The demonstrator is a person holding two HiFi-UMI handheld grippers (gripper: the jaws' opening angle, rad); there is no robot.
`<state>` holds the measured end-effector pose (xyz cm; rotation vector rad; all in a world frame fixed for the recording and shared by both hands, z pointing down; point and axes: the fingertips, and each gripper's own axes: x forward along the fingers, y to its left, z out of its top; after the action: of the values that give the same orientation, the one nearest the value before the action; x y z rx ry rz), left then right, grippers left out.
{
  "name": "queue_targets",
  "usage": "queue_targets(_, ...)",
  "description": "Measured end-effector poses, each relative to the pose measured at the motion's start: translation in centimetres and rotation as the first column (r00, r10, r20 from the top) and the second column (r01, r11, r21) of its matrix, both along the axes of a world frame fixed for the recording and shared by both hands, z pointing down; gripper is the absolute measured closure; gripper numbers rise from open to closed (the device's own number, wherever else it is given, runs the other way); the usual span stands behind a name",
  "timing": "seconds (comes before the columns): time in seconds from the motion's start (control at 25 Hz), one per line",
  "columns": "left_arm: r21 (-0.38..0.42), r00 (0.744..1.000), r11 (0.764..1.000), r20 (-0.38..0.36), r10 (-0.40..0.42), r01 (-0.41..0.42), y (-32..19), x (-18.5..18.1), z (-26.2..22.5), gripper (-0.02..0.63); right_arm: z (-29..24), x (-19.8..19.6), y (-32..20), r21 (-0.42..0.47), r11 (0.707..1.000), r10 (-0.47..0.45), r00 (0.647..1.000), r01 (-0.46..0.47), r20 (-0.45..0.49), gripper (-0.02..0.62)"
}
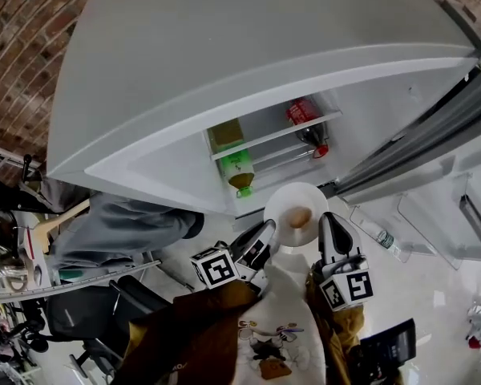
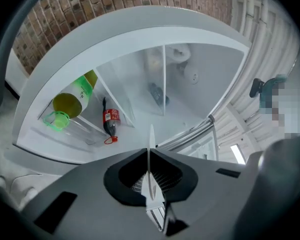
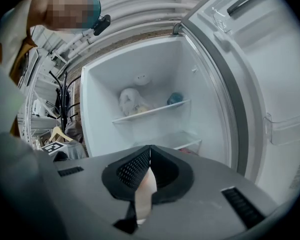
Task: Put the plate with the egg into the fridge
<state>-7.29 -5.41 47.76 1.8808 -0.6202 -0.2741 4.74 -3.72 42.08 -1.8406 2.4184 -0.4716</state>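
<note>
Fridge (image 1: 224, 54) open: a green-capped juice bottle (image 1: 236, 167) and a cola bottle (image 1: 305, 117) lie inside. White plate (image 1: 282, 199), one brown egg (image 1: 300, 216) at its centre, sits just outside the opening. Your left gripper (image 1: 268, 228) and right gripper (image 1: 327, 221) both have jaws clenched on its rim.

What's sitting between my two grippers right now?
The white plate carrying the egg, its rim clamped on opposite sides by the left gripper and the right gripper; the head view shows this.
</note>
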Motion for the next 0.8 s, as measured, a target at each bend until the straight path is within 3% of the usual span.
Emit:
queue_targets(0.2, 0.005, 0.999, 0.999, -0.029, -0.044, 0.044, -0.7, 1.3, 0.0, 0.588, 0.2, 1.6, 0.0, 0.022, 0.999, -0.025, 1.000, 0.025, -0.009, 0.592)
queue_targets(0.48, -0.037, 0.995, 0.994, 0.001, -0.101, 0.101, -1.5, 2.0, 0.5, 0.588, 0.5, 3.1, -0.4, 0.021, 0.999, -0.048, 0.999, 0.048, -0.003, 0.592)
queue_targets(0.64, -0.075, 0.986, 0.988, -0.082, -0.142, 0.136, -2.1, 2.9, 1.1, 0.588, 0.7, 3.4, -0.7, 0.021, 0.997, -0.070, 0.998, 0.069, 0.001, 0.592)
queue_targets(0.8, -0.119, 0.982, 0.981, -0.096, -0.165, 0.154, -2.6, 3.9, 1.9, 0.588, 0.8, 3.9, -0.8, 0.024, 0.996, -0.080, 0.997, 0.080, 0.002, 0.592)
